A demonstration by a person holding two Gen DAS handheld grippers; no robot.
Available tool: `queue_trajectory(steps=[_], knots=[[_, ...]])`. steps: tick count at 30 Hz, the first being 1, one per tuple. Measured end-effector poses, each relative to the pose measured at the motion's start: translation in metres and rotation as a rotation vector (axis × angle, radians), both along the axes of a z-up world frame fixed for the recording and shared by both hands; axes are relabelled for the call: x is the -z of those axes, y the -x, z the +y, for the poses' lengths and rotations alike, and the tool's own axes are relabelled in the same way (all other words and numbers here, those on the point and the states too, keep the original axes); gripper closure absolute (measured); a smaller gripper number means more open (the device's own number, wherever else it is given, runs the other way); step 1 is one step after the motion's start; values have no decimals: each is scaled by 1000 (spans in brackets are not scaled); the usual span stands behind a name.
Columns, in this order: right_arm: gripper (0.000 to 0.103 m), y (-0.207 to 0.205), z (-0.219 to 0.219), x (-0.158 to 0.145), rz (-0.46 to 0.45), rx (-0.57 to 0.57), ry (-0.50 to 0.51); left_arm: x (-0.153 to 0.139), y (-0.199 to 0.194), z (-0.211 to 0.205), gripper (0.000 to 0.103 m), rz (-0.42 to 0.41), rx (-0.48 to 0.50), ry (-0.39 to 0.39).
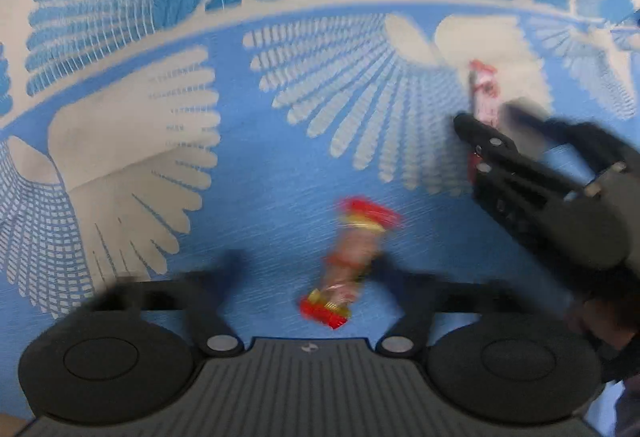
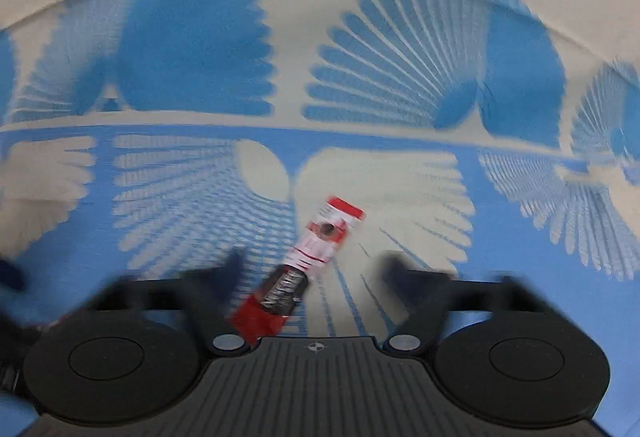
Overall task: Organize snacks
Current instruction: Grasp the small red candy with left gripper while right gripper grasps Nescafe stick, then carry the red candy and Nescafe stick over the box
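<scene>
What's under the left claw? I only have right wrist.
Observer: A red-and-yellow snack, lying on the blue-and-white cloth between the left claw fingers.
Operator: Pinched?
Observer: Not visibly. It's blurred, but cloth shows between the snack and one finger.
Operator: My claw from outside?
Observer: The right claw straddles the red-and-white bar, whose far end pokes out past the fingertips.
</scene>
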State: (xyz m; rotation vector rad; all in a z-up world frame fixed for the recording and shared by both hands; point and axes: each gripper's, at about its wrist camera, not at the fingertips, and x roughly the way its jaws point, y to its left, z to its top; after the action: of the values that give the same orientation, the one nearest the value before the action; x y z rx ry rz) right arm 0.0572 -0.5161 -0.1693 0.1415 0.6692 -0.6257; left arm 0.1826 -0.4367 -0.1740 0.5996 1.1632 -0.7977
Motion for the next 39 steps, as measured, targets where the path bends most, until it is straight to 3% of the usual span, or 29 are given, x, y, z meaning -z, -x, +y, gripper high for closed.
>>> queue_trajectory(steps=[1, 3, 6, 13, 19, 24, 32, 39], knots=[[78, 0, 3, -2, 17, -17, 6, -3, 0, 2, 83, 23, -7, -5], [85, -2, 8, -5, 61, -26, 4, -11, -1, 13, 84, 78, -59, 18], [85, 5, 17, -15, 74, -5, -9, -31, 10, 29, 84, 50, -62, 41], [85, 72, 61, -68, -57, 61, -52, -93, 59, 64, 84, -7, -23, 126], [85, 128, 123, -113, -131, 65, -49, -141, 113, 119, 84, -36, 17, 200], [85, 168, 191, -155, -184, 14, -22, -177, 153, 178, 85, -49, 24, 239], [85, 226, 290, -198, -226, -65, -34, -214, 204, 294, 84, -86, -12, 266], [85, 248, 366, -216, -220, -171, -83, -222, 220, 394, 84, -129, -110, 212]])
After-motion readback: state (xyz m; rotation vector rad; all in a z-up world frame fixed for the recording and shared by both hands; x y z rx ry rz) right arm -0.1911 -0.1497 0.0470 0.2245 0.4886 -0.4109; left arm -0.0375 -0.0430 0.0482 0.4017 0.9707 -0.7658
